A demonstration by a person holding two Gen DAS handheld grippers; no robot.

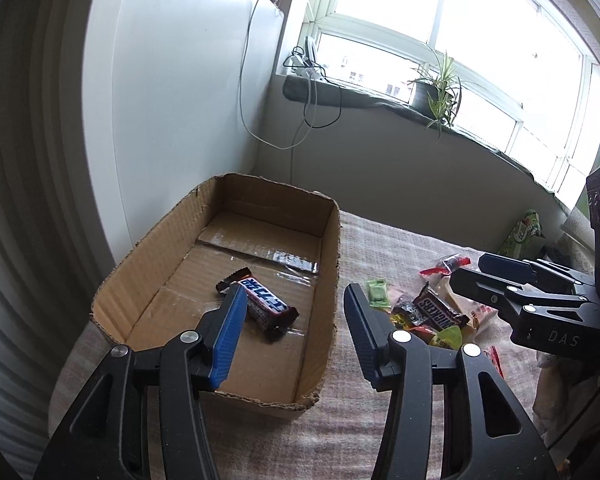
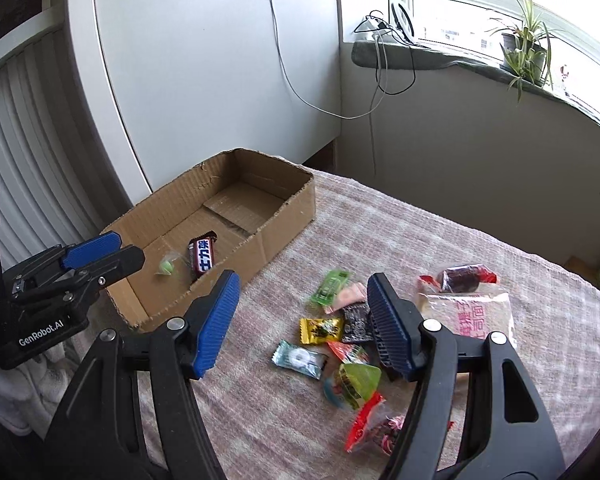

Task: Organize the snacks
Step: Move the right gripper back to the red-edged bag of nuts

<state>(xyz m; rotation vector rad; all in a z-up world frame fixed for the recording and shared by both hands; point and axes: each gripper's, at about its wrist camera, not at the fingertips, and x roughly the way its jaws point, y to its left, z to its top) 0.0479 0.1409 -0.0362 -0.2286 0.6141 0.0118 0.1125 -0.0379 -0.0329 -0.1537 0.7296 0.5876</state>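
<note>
Left wrist view: my left gripper (image 1: 296, 308) hangs over the cardboard box (image 1: 336, 248), jaws apart, nothing between them. A Snickers bar (image 1: 260, 300) lies on the box floor.

Right wrist view: my right gripper (image 2: 302, 320) is spread wide and empty above the loose snacks (image 2: 340, 344) on the cloth (image 2: 480, 240), just beside the box.

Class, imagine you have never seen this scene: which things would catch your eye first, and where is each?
The open cardboard box at the left of the cloth-covered table, with a chocolate bar and a small green sweet inside. To its right, a bright heap of wrapped snacks lies on the cloth. Behind, a potted plant stands on the windowsill.
</note>
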